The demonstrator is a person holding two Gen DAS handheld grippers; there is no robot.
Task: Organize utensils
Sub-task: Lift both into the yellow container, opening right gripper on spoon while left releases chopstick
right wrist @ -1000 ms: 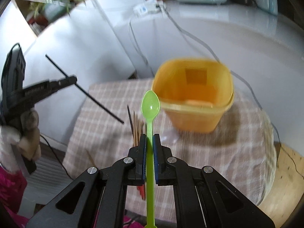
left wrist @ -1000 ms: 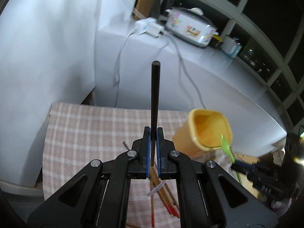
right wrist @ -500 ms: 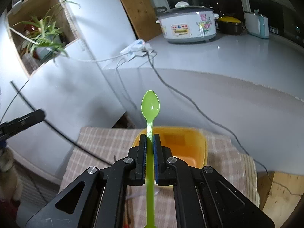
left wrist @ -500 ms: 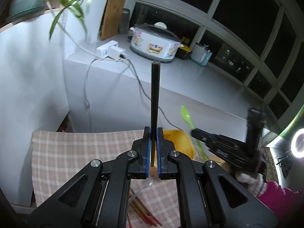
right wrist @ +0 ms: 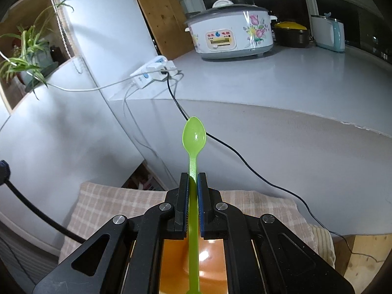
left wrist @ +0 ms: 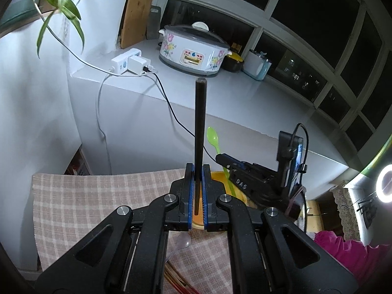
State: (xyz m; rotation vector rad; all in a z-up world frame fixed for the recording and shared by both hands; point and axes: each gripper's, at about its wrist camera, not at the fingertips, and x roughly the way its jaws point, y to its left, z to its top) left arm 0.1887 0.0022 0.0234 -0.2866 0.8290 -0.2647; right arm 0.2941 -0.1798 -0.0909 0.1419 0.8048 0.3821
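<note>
White floral-patterned rice cooker [right wrist: 232,34] on grey counter: front panel label carries red characters flanking blue "6"-like digit; characters too small to read. My right black gripper [left wrist: 221,159]: embossed marking on body, illegible.

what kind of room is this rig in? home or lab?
Most likely a home kitchen or enclosed balcony, at night. A floral rice cooker sits on a white counter under dark windows, and a checked cloth covers the small table.

A floral rice cooker [left wrist: 193,50] and a white power strip [left wrist: 127,61] sit on the grey counter [right wrist: 281,78]; a spider plant [right wrist: 27,49] occupies the shelf.
</note>
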